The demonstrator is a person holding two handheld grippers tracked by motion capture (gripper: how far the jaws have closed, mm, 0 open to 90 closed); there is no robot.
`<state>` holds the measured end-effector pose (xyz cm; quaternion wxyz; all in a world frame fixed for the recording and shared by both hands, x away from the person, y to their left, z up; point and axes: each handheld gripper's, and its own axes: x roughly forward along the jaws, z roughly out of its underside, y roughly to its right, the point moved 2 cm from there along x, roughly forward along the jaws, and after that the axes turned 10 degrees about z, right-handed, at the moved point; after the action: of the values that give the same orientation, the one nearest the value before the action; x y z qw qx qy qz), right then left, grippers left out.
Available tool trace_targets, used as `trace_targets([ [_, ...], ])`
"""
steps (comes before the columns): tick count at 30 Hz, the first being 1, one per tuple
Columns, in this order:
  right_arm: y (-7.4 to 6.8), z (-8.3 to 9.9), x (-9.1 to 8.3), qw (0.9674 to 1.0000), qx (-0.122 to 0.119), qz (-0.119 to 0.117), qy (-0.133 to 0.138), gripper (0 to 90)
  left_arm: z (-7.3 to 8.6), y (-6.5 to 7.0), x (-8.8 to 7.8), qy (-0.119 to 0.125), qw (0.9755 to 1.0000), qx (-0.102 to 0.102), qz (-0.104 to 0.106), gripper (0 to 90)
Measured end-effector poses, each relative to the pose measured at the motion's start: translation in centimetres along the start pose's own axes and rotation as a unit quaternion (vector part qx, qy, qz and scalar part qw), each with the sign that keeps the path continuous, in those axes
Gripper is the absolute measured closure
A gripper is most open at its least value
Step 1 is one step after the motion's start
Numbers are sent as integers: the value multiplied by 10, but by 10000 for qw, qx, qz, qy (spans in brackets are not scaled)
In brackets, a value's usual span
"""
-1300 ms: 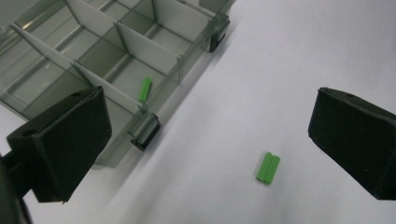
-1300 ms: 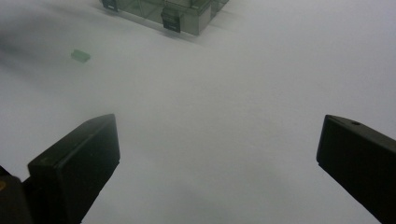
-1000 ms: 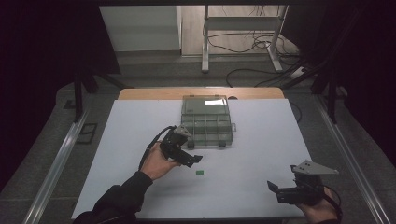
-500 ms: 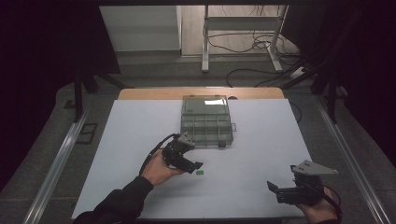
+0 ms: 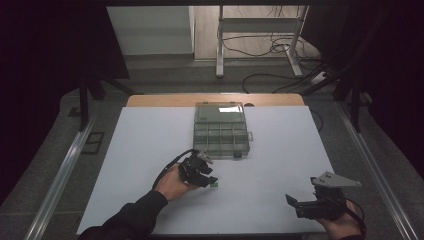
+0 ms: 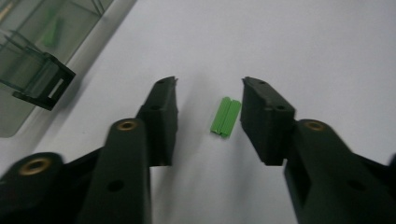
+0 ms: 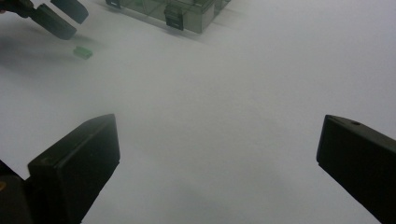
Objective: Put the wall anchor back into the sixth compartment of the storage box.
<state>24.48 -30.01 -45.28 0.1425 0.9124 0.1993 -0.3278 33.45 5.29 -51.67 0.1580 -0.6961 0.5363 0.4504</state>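
Note:
A small green ribbed piece (image 6: 225, 116) lies flat on the white table, between the jaws of my left gripper (image 6: 209, 91). The jaws have just been closing around it; the right one is close beside it, the left one still a gap away, so the gripper is open. From above, the left gripper (image 5: 208, 180) sits low over the green piece (image 5: 214, 184), just in front of a clear compartment box (image 5: 221, 131). My right gripper (image 7: 217, 135) stands wide open over bare table at the near right (image 5: 296, 203), with nothing between its jaws.
The compartment box (image 6: 28, 51) has black latches on its near side and holds another green piece. The white table top (image 5: 280, 150) ends at a wooden strip at the back. Metal rails run along both sides, and cables lie on the floor behind.
My left gripper has moved nearer and lower, down over the green piece, and its jaws have narrowed. The right gripper has stayed where it was.

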Motion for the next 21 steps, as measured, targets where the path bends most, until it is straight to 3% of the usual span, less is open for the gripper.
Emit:
trace_targets([
  [7, 0, 0, 0, 10000, -14, -9, -14, 0, 0, 0, 10, -192, 9998, 71, 44, 713],
  [11, 0, 0, 0, 10000, -17, -14, -15, 0, 0, 0, 14, -342, 9992, 163, -89, 736],
  [21, 0, 0, 1, 10000, -32, -30, -29, 0, -2, 2, 17, -340, 9990, 297, -66, 780],
])
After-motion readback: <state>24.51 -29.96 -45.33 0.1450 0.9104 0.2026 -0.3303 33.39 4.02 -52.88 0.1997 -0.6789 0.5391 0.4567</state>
